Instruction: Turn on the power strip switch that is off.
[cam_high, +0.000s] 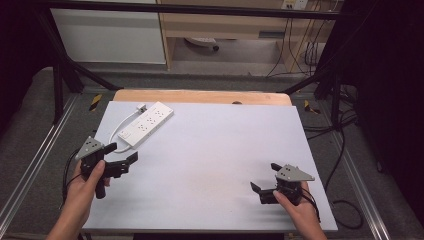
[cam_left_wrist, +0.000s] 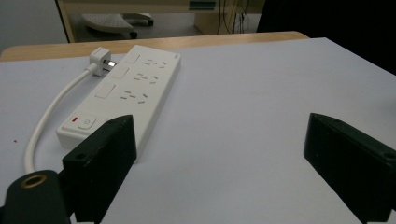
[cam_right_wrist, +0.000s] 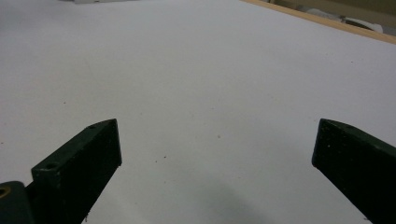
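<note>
The left gripper (cam_high: 123, 152) is hovering wide open just short of the white power strip (cam_high: 147, 123); the right gripper (cam_high: 267, 178), equally wide, is idling well away from it. Closing carelessly risks snagging the strip's looped cord (cam_left_wrist: 51, 109) and dragging it askew.

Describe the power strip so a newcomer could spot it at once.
On the white table, look to the far left corner, just ahead of the left tool. The power strip lies there flat: a long white block with rows of sockets, a red-marked switch, and its own white plug alongside.
</note>
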